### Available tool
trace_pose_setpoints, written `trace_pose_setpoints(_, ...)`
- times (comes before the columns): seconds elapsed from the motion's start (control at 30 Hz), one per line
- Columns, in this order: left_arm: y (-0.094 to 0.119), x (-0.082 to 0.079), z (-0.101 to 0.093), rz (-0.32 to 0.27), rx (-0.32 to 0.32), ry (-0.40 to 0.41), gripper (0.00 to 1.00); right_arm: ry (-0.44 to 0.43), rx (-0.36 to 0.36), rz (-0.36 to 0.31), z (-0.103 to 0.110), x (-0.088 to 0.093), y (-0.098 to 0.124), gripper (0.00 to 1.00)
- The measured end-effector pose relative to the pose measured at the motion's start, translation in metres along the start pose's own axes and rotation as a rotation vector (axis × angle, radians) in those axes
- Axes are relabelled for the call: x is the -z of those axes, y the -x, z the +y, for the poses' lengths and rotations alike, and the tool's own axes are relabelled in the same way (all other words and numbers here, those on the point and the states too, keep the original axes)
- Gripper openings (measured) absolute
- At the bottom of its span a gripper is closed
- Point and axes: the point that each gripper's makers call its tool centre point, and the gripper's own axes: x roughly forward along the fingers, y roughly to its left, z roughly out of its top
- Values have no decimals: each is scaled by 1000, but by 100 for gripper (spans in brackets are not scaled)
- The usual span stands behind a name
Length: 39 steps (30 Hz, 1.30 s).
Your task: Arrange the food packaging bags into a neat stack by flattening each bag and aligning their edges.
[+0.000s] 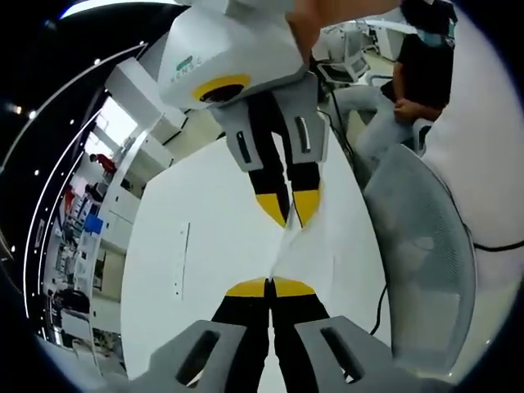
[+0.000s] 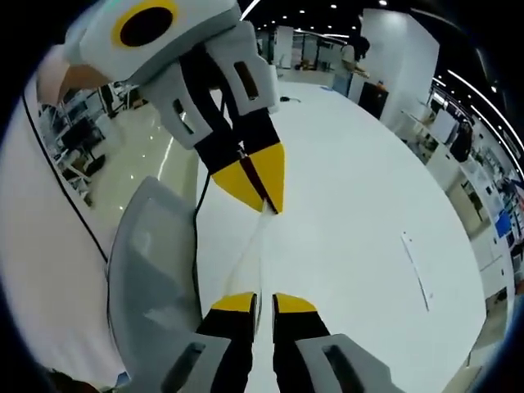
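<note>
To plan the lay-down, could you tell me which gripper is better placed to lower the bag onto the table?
Right gripper, marginally: it and the left gripper pinch opposite ends of the bag over the table, and its view has more bare table ahead.

Bag point(image 1: 288, 242): thin translucent film, smooth, stretched between both sets of fingertips.
Fingertips point(image 1: 250, 287): matt yellow pads on black plastic.
Table point(image 1: 205, 246) beneath the fingers: smooth white, faint sheen.
Chair point(image 1: 426, 254) beside the fingers: grey mesh back.
</note>
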Motion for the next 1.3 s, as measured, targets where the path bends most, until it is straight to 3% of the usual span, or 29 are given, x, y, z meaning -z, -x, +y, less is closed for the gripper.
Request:
trace_pose_setpoints(0.23, 0, -1, 0, -7, -4, 10, 0, -11, 0, -24, 0, -3, -6, 6)
trace_pose_setpoints(0.43, 2, -3, -2, -14, -8, 24, 0, -7, -3, -32, 0, -3, -9, 0)
trace_pose_setpoints(0.73, 1, 0, -4, -27, -13, 59, 0, 1, 0, -34, -1, -2, -10, 0)
trace_pose_setpoints(1.3, -3, 10, -11, -21, -8, 126, 0, 72, 58, 51, -6, 0, -8, 0)
